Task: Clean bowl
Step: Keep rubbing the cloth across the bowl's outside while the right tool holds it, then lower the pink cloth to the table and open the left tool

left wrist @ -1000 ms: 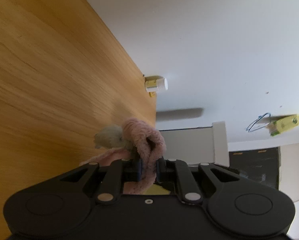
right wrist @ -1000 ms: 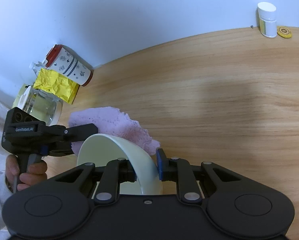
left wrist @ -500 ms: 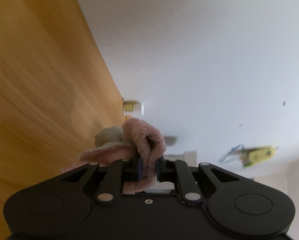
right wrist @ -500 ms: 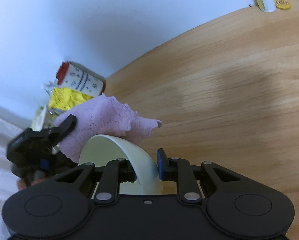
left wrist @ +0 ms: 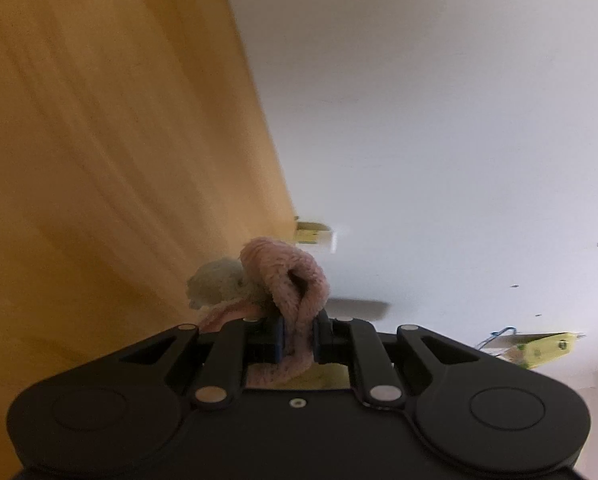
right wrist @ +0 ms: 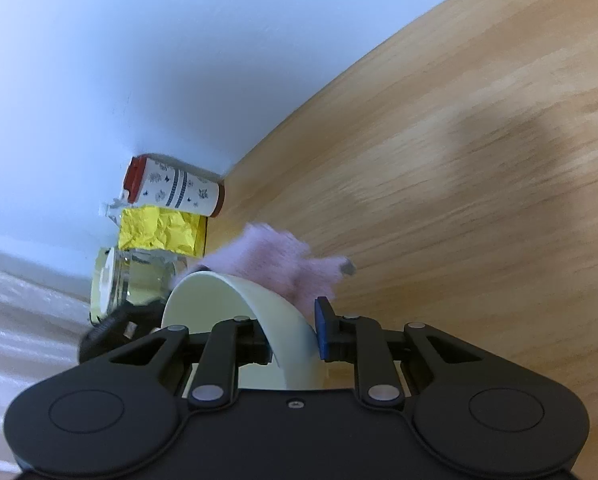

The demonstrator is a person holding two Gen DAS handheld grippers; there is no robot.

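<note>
- Up close, the right gripper point(right wrist: 293, 338) is clamped on the rim of the cream bowl point(right wrist: 235, 320), which is tipped on edge above the wooden table point(right wrist: 459, 168).
- The left gripper point(left wrist: 297, 334) pinches a pink cloth point(left wrist: 295, 276).
- Just past the bowl, that cloth sits at its far side, so the wiping looks to be mid-way, not finished.
- Far back: a jar point(right wrist: 127, 280) and a patterned cup point(right wrist: 175, 192).

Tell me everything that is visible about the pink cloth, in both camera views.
The pink cloth looks soft and fuzzy, like terry or microfibre. In the left wrist view the left gripper is shut on a bunched fold of it, which loops up past the fingertips; a pale greenish-grey patch shows beside the fold. In the right wrist view it appears blurred, spread just behind the rim of the cream bowl; whether it touches the bowl cannot be told.
</note>
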